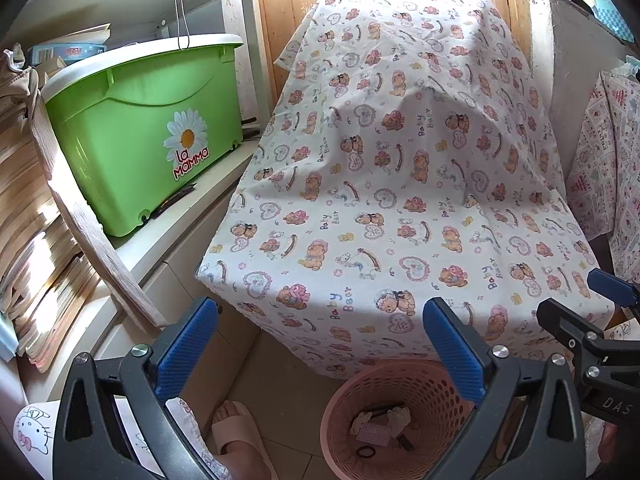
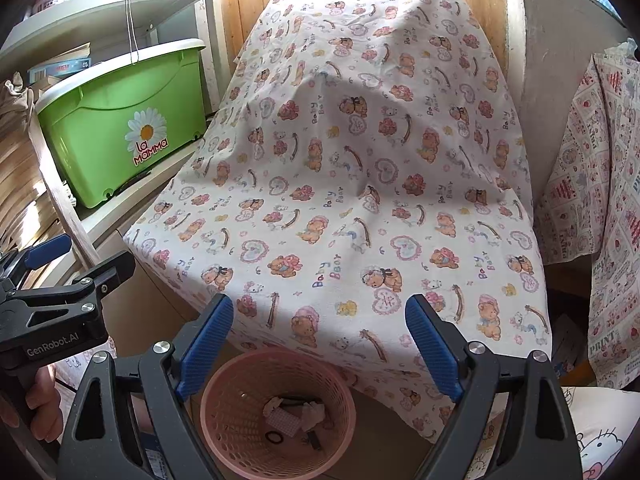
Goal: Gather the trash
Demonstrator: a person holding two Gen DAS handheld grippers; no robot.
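Several scraps already lie at the bottom of the pink basket (image 2: 276,408) on the floor near me: crumpled paper (image 2: 314,414), a small checked piece (image 2: 282,420) and a thin black ring (image 2: 274,437), so I judge the collecting well along, with no more trash showing on the cloth-covered surface (image 2: 360,184). Both my left gripper (image 1: 320,344) and my right gripper (image 2: 320,344) hover above the basket with fingers spread wide and nothing between them. The basket is round perforated plastic, the cloth soft printed cotton draped in loose folds, and the green bin (image 1: 140,128) on the far left is smooth and hard.
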